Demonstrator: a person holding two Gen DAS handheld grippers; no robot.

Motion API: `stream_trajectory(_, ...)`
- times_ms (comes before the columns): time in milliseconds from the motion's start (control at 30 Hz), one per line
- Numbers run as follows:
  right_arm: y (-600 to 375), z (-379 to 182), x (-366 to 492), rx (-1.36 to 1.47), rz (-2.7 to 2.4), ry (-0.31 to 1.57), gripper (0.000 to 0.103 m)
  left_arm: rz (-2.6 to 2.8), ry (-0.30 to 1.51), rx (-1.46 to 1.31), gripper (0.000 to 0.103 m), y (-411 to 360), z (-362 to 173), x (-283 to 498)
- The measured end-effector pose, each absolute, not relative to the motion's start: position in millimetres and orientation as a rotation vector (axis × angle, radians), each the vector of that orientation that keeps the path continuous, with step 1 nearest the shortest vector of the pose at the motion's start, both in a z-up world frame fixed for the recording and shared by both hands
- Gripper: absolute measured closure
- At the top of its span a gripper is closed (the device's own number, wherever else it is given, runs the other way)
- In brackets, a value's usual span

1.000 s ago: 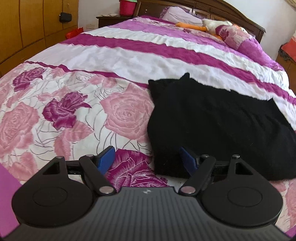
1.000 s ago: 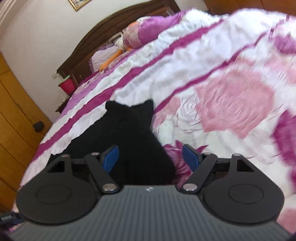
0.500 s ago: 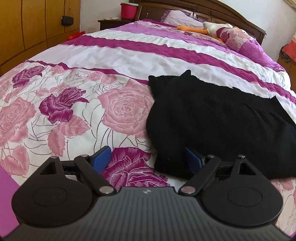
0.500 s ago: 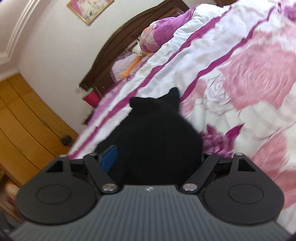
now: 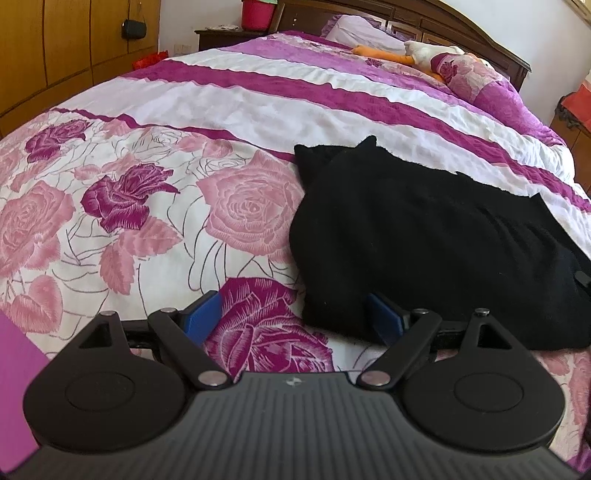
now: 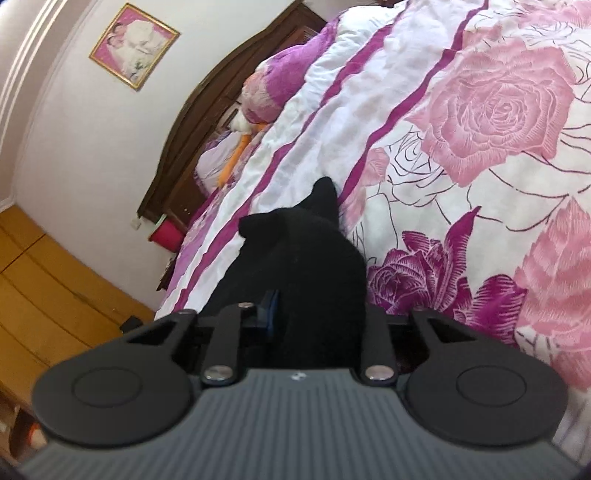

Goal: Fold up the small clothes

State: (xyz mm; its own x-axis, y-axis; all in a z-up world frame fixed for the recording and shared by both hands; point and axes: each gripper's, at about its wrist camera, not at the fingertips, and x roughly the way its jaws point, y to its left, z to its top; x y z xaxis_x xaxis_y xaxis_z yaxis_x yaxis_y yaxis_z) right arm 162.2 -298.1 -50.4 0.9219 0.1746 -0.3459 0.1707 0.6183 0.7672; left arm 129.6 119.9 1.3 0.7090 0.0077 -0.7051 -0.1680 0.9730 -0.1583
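Left claw [image 5: 291, 317] open, jaws wide at the near corner of the black garment [image 5: 424, 240], which lies flat on the bed [image 5: 221, 99]. Right claw [image 6: 314, 314] just closed, gripping the garment's edge. Beyond: pillows [image 5: 476, 77], headboard [image 5: 436, 22], red bucket [image 5: 255, 13].

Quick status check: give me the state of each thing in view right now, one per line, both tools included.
Black garment: lying on the bed, bunched, not yet folded neatly.
Left tool: open, garment's near edge between its fingers, not pinched.
Right tool: just closed, shut on the garment.
Bedspread: spread over the bed, slightly wrinkled.
Plush toy: lying by the pillows.
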Motion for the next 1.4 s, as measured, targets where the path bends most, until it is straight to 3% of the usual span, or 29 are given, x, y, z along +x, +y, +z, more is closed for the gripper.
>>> stream_trajectory(100,-295,-47,164,0.884,-0.003,0.409,0.074,0.092,0.782,-0.235,0.014,123,4,124)
stream_trajectory(167,-293,-42,162,0.871,-0.002,0.394,0.081,0.091,0.783,-0.243,0.014,125,5,122)
stream_trajectory(267,-285,-28,159,0.809,-0.01,0.368,0.084,0.09,0.783,-0.254,0.014,129,7,119)
stream_trajectory(1100,-145,83,172,0.227,0.217,0.285,0.088,0.13,0.752,-0.308,0.014,160,21,106)
stream_trajectory(1400,-54,67,179,0.099,0.419,0.377,0.088,0.147,0.749,-0.336,0.014,173,18,100)
